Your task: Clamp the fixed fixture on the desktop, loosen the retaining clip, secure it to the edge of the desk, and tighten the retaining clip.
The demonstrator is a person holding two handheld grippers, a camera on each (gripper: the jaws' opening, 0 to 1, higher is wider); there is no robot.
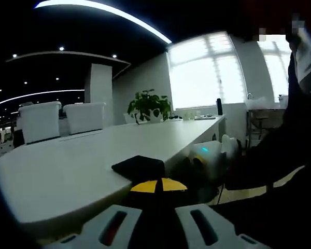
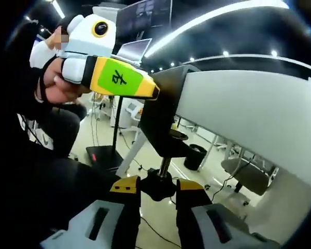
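Note:
A black C-shaped clamp fixture (image 2: 163, 124) sits over the edge of the white desk (image 2: 249, 114). Its top plate (image 1: 140, 167) lies flat on the desk (image 1: 67, 166). My left gripper (image 1: 158, 185) has its yellow tips shut on the fixture's upper part. In the right gripper view, that left gripper (image 2: 154, 93), yellow and green, comes in from the left, held by a hand (image 2: 57, 85). Below the desk, the fixture's screw ends in a black knob (image 2: 156, 182). My right gripper (image 2: 158, 188) is shut on the knob. The right gripper (image 1: 212, 155) also appears under the desk edge.
White chairs (image 1: 41, 120) and a potted plant (image 1: 147, 106) stand at the desk's far side, near bright windows. Under the desk are a black stand base (image 2: 103, 155), a dark bin (image 2: 197, 155) and a grey chair (image 2: 243, 176). A person's dark sleeve fills the left.

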